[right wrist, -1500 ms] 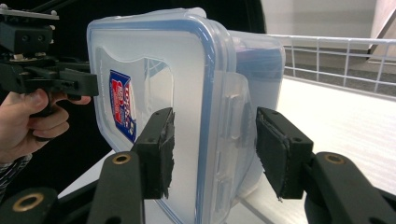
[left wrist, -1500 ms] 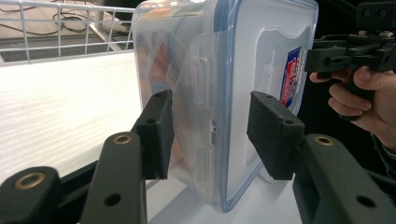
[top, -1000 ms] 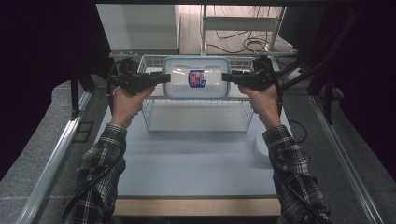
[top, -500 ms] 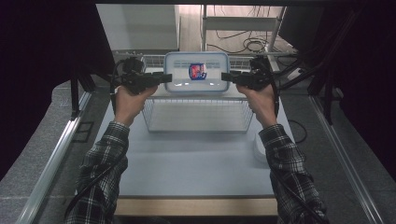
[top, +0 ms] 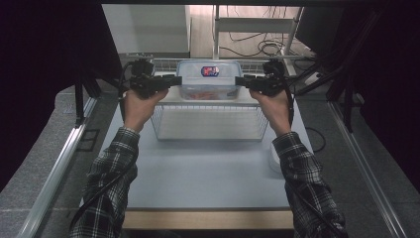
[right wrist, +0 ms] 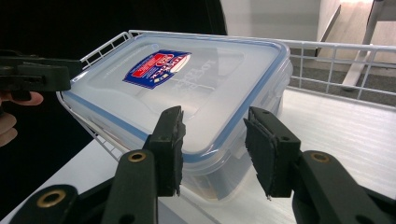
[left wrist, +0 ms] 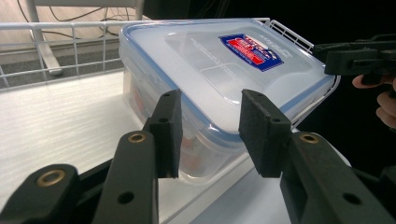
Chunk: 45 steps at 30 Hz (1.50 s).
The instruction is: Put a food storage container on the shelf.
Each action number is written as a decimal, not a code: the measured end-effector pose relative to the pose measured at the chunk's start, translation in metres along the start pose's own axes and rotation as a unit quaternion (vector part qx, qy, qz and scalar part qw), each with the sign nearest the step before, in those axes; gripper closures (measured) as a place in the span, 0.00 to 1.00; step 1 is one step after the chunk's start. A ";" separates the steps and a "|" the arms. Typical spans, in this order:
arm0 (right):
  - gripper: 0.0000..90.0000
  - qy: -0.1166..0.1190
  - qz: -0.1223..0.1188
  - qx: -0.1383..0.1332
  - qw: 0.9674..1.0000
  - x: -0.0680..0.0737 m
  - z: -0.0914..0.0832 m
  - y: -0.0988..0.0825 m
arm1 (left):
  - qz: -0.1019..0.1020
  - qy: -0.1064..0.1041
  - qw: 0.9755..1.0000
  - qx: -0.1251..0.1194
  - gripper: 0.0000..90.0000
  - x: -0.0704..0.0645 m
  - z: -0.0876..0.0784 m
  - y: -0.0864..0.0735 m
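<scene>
A clear plastic box [top: 208, 79] with a blue-rimmed lid and a red and blue label rests on the white top of a wire rack [top: 208, 124], with something orange inside. My left gripper [top: 173, 80] points at its left short end and my right gripper [top: 241, 81] at its right short end. In the left gripper view the box [left wrist: 224, 70] lies just beyond my open jaws [left wrist: 208, 100]. In the right gripper view the box [right wrist: 187, 84] lies the same way beyond my jaws [right wrist: 213, 114]. Both pairs have just been closing with nothing pinched between the pads.
The rack stands at the back of a pale blue table [top: 208, 173], with a wire rail [left wrist: 56, 70] behind the box. A white round thing [top: 275, 158] lies at the table's right edge. Metal rails run along both sides, and cables lie on the floor behind.
The box's lid faced the camera more a second ago; now the box sits flatter and its front wall shows. Both hands have stayed at its ends.
</scene>
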State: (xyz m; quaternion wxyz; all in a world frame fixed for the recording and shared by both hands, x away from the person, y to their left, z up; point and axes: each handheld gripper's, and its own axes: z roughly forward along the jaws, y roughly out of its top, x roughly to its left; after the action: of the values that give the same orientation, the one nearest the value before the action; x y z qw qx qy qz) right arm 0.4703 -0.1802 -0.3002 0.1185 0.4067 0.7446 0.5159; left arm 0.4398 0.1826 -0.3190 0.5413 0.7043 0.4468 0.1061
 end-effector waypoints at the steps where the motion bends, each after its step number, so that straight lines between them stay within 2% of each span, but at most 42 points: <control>1: 0.63 -0.001 0.000 -0.001 1.000 0.000 0.000 0.000 | 0.002 0.001 1.000 0.000 0.66 0.000 0.000 0.000; 3: 0.63 -0.003 -0.004 -0.002 1.000 0.001 -0.001 0.000 | 0.015 0.010 1.000 -0.001 0.64 -0.003 -0.001 0.000; 4: 0.62 -0.006 -0.010 -0.006 1.000 0.002 -0.003 0.000 | 0.017 0.007 1.000 -0.005 0.56 -0.004 -0.003 -0.001; 7: 0.61 0.003 -0.009 -0.010 1.000 0.001 -0.008 -0.001 | 0.019 -0.008 1.000 -0.020 0.51 -0.006 -0.009 -0.003; 10: 0.57 0.013 -0.018 -0.014 1.000 0.003 -0.015 -0.003 | 0.030 -0.009 0.999 -0.025 0.44 -0.010 -0.014 -0.009; 12: 0.53 0.017 -0.024 -0.015 0.999 0.006 -0.019 -0.006 | 0.036 -0.009 0.999 -0.022 0.40 -0.012 -0.016 -0.014; 14: 0.48 0.023 -0.036 -0.014 0.999 0.009 -0.024 -0.012 | 0.048 -0.001 0.999 -0.017 0.34 -0.013 -0.018 -0.021; 22: 0.37 0.029 -0.056 -0.009 0.998 0.012 -0.030 -0.032 | 0.085 0.007 0.996 -0.008 0.22 -0.018 -0.024 -0.051; 26: 0.30 0.033 -0.056 -0.010 0.998 0.012 -0.033 -0.042 | 0.097 -0.004 0.995 0.000 0.15 -0.022 -0.027 -0.065; 29: 0.27 0.034 -0.063 -0.008 0.997 0.013 -0.034 -0.050 | 0.094 -0.013 0.995 0.006 0.11 -0.025 -0.029 -0.074; 31: 0.23 0.030 -0.078 -0.005 0.997 0.017 -0.035 -0.059 | 0.088 -0.017 0.996 0.010 0.08 -0.027 -0.030 -0.081; 36: 0.17 0.028 -0.099 0.003 0.995 0.025 -0.036 -0.070 | 0.091 -0.023 0.995 0.016 0.05 -0.033 -0.031 -0.099; 39: 0.14 0.028 -0.115 0.005 0.993 0.031 -0.037 -0.079 | 0.101 -0.019 0.995 0.016 0.04 -0.038 -0.032 -0.110; 45: 0.10 0.035 -0.120 0.007 0.992 0.038 -0.040 -0.098 | 0.126 -0.008 0.992 0.021 0.02 -0.048 -0.032 -0.132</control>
State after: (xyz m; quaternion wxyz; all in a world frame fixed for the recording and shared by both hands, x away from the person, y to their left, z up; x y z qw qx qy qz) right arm 0.3747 -0.1923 -0.3578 0.1510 0.2972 0.7950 0.5069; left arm 0.3237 0.1704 -0.4041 0.5125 0.7671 0.3518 0.1586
